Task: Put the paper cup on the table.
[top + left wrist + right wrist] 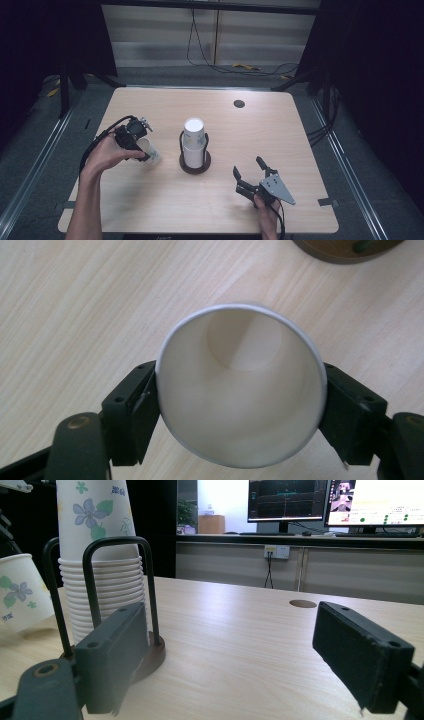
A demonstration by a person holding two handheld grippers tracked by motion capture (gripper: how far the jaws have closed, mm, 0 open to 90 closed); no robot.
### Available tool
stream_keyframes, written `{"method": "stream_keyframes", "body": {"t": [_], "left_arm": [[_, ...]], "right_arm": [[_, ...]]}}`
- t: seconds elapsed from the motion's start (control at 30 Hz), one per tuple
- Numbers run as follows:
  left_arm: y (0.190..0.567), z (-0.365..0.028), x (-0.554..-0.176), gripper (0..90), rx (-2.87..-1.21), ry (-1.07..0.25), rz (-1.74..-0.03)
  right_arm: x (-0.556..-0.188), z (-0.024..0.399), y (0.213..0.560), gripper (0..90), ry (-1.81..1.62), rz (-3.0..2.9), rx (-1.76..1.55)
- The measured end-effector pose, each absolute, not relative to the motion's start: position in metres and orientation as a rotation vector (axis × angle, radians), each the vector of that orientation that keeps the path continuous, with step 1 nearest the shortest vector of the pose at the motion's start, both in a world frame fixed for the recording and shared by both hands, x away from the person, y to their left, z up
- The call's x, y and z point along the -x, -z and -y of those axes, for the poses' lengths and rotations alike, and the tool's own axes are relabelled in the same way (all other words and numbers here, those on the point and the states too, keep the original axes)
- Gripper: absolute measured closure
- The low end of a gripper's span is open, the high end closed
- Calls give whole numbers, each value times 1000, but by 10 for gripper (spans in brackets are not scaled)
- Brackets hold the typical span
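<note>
A: Where is the single paper cup [240,390] right now?

B: Between the jaws of the left gripper [135,142], over the left part of the table [280,130]. In the high view it sits tilted, just left of the cup holder [195,162], close to it but apart. In the right gripper view you see it at the far left edge, leaning, with a flower print on its side.

A: Do the jaws clamp it?

B: In the left gripper view the two black jaws stand on either side of the cup just below the rim, and both pads meet the wall. The mouth faces the camera and looks slightly squeezed out of round, so I read it as clamped on the cup. You look straight down inside to the round bottom.

A: And whether the cup rests on the table?

B: I cannot tell; its lower edge is hidden by the hand [107,152] in the high view.

A: The other gripper?

B: The right gripper [248,170] is near the front right of the table, well apart from the holder, its jaws spread wide with nothing between them. It points toward the stack of paper cups [100,555], which stands upside down in the holder, the black wire loops rising beside the stack from a dark round base.
</note>
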State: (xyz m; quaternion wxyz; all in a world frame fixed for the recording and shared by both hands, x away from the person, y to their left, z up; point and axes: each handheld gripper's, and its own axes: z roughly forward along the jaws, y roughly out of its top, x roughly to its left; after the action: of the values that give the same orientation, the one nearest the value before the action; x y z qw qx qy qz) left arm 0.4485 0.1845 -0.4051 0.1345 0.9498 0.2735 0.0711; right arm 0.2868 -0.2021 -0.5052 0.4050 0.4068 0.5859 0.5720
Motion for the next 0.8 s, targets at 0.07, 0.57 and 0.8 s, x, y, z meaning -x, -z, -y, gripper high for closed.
{"method": "stream_keyframes", "body": {"t": [0.07, 0.57, 0.8], "left_arm": [[407, -184, -449, 251, -2759, -193, -789], [419, -175, -458, 217, -2744, -218, -794], [421, -173, -461, 211, -2709, -228, -821]], "right_arm": [[-287, 202, 505, 140, -1444, -1479, -1027], [-287, 202, 505, 140, -1444, -1479, -1026], [-287, 202, 505, 141, -1444, -1479, -1026]]}}
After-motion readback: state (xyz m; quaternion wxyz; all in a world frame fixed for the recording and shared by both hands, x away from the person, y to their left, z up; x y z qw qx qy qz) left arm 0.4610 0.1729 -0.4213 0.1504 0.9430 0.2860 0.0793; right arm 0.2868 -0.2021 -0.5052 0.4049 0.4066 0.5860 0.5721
